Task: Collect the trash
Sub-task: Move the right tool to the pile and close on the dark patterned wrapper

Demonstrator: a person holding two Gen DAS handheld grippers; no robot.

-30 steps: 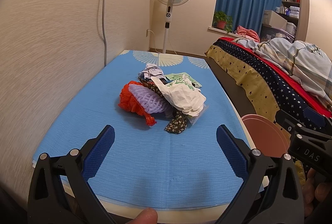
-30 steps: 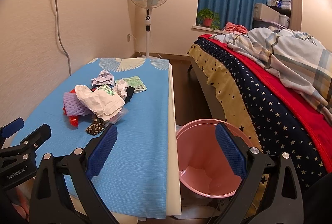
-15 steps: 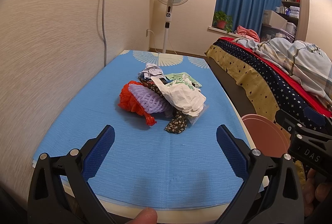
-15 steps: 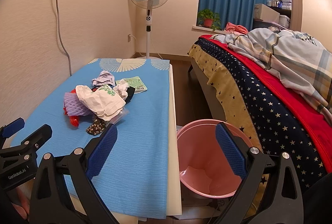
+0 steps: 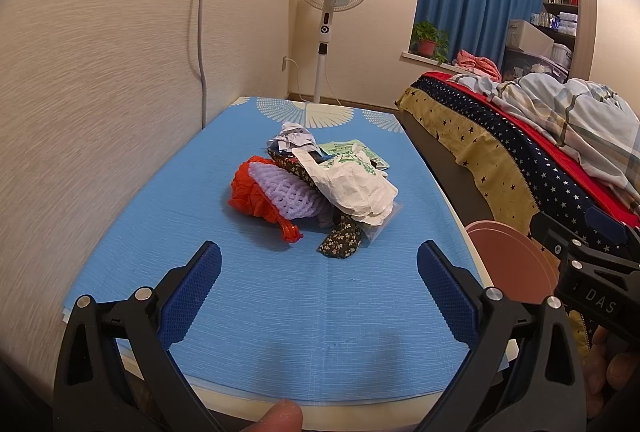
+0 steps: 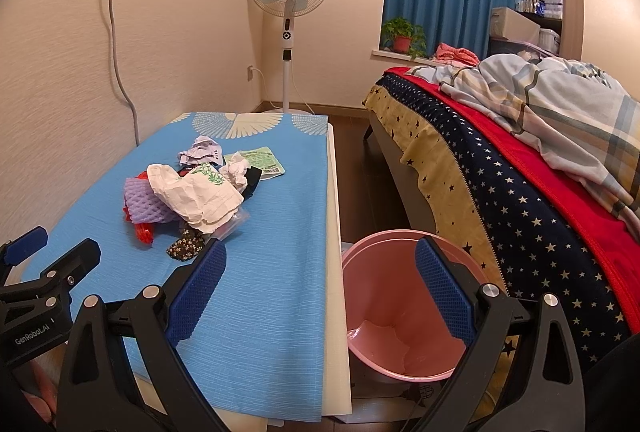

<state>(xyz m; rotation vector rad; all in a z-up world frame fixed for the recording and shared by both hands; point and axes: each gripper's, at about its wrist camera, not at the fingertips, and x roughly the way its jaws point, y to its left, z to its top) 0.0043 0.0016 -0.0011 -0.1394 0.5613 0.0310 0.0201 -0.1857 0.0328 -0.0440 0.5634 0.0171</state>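
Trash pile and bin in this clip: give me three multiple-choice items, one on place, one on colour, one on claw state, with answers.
1. Where does the trash pile lie?
A. on the blue tablecloth
B. on the bed
C. inside the bin

2. What colour is the bin beside the table?
A. green
B. pink
C. black

3. How do the left claw and right claw stand?
A. both shut on trash
B. left shut on a bag, right open
C. both open, holding nothing

Answers: 1 A, the heap sits mid-cloth; 2 B, its rim and inside are pink; 3 C, each view shows blue pads spread wide with nothing between.
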